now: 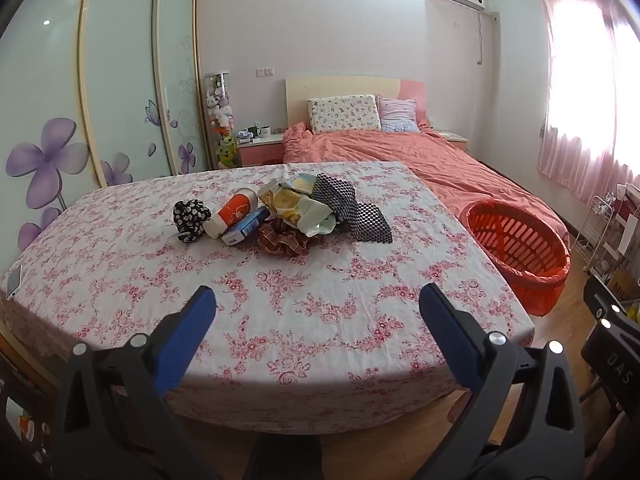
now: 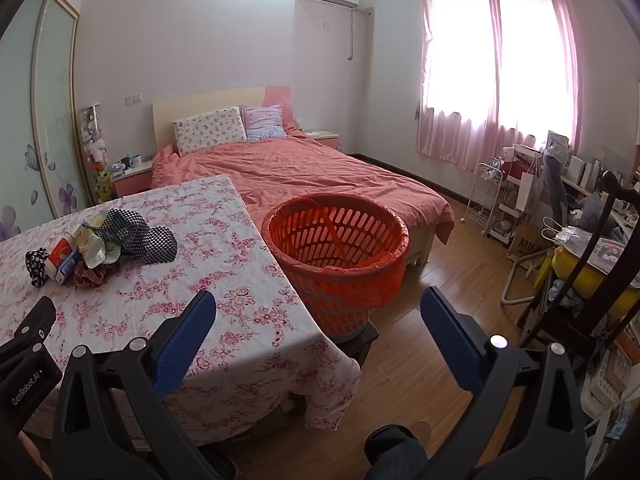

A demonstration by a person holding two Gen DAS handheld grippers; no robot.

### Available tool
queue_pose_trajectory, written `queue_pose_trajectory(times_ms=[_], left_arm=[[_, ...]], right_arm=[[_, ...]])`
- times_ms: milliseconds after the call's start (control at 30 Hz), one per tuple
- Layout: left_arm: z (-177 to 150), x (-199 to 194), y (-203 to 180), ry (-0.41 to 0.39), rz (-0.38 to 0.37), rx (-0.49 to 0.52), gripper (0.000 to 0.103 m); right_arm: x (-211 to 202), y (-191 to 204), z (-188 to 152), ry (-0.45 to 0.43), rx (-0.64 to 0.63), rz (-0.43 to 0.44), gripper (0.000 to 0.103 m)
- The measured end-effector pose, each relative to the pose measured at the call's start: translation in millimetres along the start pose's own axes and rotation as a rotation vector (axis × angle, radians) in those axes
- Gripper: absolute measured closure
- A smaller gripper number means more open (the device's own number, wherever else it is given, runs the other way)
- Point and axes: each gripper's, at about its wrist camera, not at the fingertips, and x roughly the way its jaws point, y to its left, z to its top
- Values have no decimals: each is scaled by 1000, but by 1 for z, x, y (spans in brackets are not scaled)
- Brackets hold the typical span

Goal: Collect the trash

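Observation:
A pile of trash lies mid-table on the pink floral cloth (image 1: 280, 304): a black floral cloth wad (image 1: 191, 219), a red-and-white cup (image 1: 232, 216) on its side, a blue box (image 1: 245, 232), a crumpled snack bag (image 1: 296, 204), a brown plaid scrunchie (image 1: 282, 240) and a black-and-white mesh pad (image 1: 356, 210). The pile also shows in the right wrist view (image 2: 100, 244). An orange lined basket (image 1: 516, 246) stands to the right of the table (image 2: 336, 252). My left gripper (image 1: 316, 300) is open and empty over the table's near part. My right gripper (image 2: 318, 304) is open and empty near the table's right edge.
A phone (image 1: 14, 278) lies at the table's left edge. A bed with salmon cover (image 2: 304, 172) is behind the table and basket. Wardrobe doors (image 1: 120, 92) stand at left. A cluttered rack and chair (image 2: 560, 220) stand at right on the wood floor.

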Motion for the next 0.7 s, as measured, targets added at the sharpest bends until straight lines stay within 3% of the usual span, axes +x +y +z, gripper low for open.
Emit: queue_pose_trajectory(times_ms=[700], left_arm=[[0,0,0,8,1,2,4]], right_arm=[[1,0,-1,5,1,0,2]])
